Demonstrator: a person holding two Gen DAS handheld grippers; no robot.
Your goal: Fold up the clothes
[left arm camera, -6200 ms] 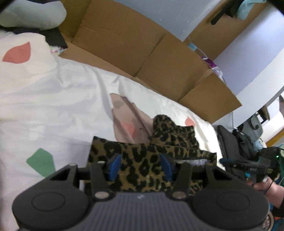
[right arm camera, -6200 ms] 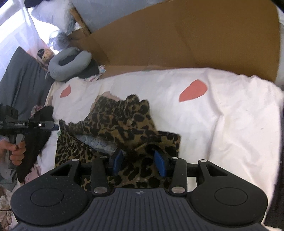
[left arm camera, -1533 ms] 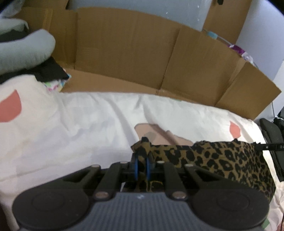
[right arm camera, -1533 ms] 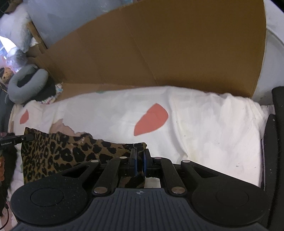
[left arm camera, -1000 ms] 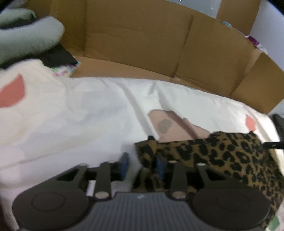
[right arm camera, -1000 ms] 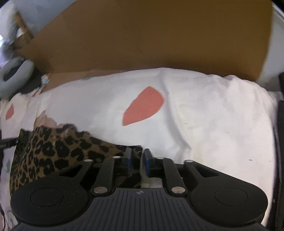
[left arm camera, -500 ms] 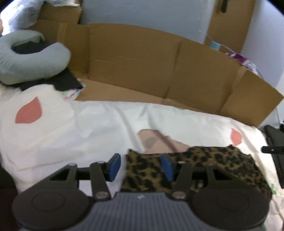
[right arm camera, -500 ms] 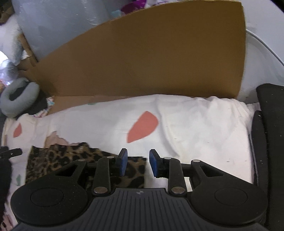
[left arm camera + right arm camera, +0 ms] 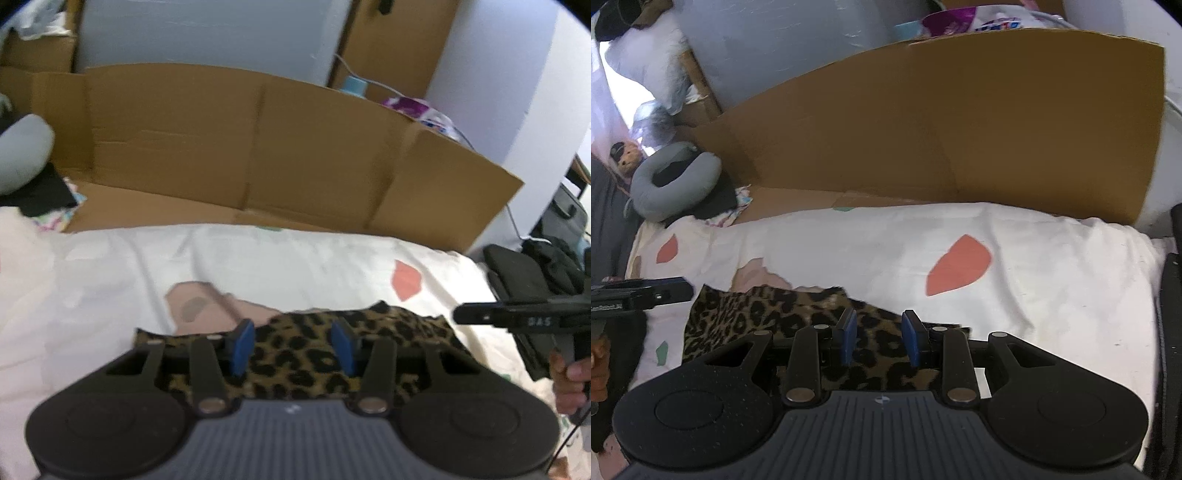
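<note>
A leopard-print garment (image 9: 406,328) lies folded in a flat band on the white bed sheet (image 9: 295,266). My left gripper (image 9: 291,332) hovers over its left half. The blue pads stand apart and are closing, with only air between them and the cloth lying below. In the right wrist view the same garment (image 9: 757,314) spreads to the left, and my right gripper (image 9: 879,321) hangs open above its right end, gripping nothing. The right gripper's black body (image 9: 524,319) shows at the right edge of the left wrist view, held by a hand (image 9: 569,380).
A folded-out cardboard sheet (image 9: 258,147) stands along the far side of the bed. A grey neck pillow (image 9: 672,181) lies at the far left. Dark bags (image 9: 517,273) sit beyond the bed's right edge. The sheet carries coral patches (image 9: 960,266).
Both grippers were shut on the garment's corners, then opened and let go. They have since risen and drawn back, and the garment now lies flat on the sheet.
</note>
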